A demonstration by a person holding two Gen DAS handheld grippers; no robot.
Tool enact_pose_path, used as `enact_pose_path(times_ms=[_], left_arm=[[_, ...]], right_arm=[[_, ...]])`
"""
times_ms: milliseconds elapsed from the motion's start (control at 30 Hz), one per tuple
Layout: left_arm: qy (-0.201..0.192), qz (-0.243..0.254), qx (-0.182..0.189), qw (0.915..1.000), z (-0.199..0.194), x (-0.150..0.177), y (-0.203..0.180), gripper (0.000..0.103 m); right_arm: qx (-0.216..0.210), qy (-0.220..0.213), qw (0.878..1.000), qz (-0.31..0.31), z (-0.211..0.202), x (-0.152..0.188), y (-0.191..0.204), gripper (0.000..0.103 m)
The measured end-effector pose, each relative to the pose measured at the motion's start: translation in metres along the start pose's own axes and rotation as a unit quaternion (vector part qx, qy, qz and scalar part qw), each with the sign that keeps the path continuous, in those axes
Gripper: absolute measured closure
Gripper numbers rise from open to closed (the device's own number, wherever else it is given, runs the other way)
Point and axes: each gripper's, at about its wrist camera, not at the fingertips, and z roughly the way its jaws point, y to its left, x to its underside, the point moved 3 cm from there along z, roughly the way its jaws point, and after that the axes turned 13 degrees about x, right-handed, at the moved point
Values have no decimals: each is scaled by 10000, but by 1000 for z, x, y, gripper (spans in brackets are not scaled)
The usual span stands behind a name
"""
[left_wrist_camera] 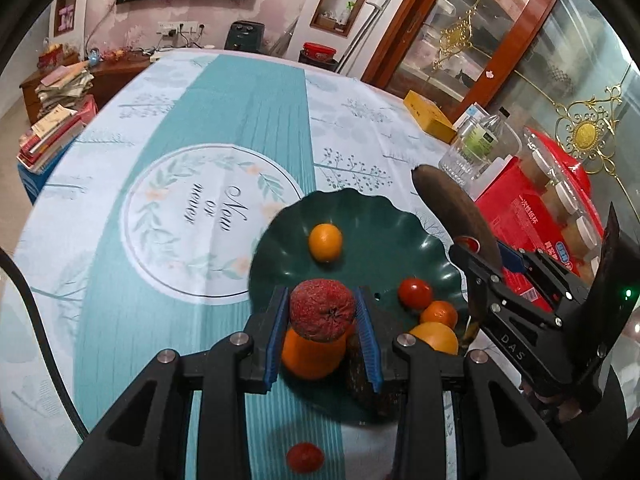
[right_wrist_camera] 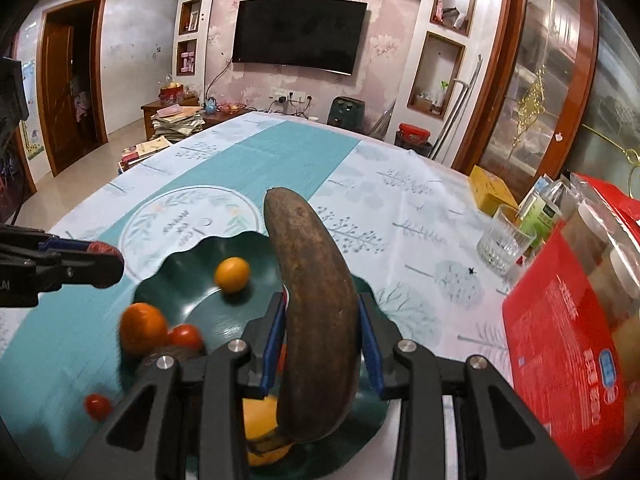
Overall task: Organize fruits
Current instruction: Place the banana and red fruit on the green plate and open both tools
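Note:
My left gripper [left_wrist_camera: 322,300] is shut on a wrinkled dark red fruit [left_wrist_camera: 322,309], held over the near part of a dark green scalloped plate [left_wrist_camera: 360,216]. On the plate lie a small orange [left_wrist_camera: 325,241], a tomato [left_wrist_camera: 415,292], another small orange [left_wrist_camera: 439,314] and a bigger orange [left_wrist_camera: 312,354] under the held fruit. My right gripper [right_wrist_camera: 320,300] is shut on a brown banana [right_wrist_camera: 320,320] above the plate's right side [right_wrist_camera: 176,272]. One tomato [right_wrist_camera: 98,406] lies on the cloth beside the plate. The left gripper [right_wrist_camera: 108,264] shows at the left edge of the right wrist view.
Along the table's right side stand a glass tumbler [right_wrist_camera: 504,244], a red carton [right_wrist_camera: 568,344], a yellow box [right_wrist_camera: 490,190] and a bottle [left_wrist_camera: 486,136]. Books are stacked beyond the left table edge [left_wrist_camera: 52,136]. The blue-and-white tablecloth [left_wrist_camera: 192,208] spreads far and left of the plate.

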Motion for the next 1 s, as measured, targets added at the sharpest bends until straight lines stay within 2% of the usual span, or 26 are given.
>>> enact_pose_path(times_ms=[267,533,600,767,833,1000], left_arm=[[105,-190,107,9997,34,1,13,71],[144,-229,213,9994,47,6,15,71],[219,-258,169,9993,49,6,15,69],[218,-284,133,9993,43,6,13,51],[204,-256,79,9994,36,6,11,48],[167,-224,7,9996,14,6,6,44]], right_arm=[[-45,238,9995,181,35,12,-7,68],[-65,407,9990,178,52,22,-2,67],[-56,476,9987,182,55,23,-2,67],[-73,551,9974,466,50,21,-10,62],[-75,595,9966,574,44,21,-13,53],[-31,774,9946,689,22,30,-15,47]])
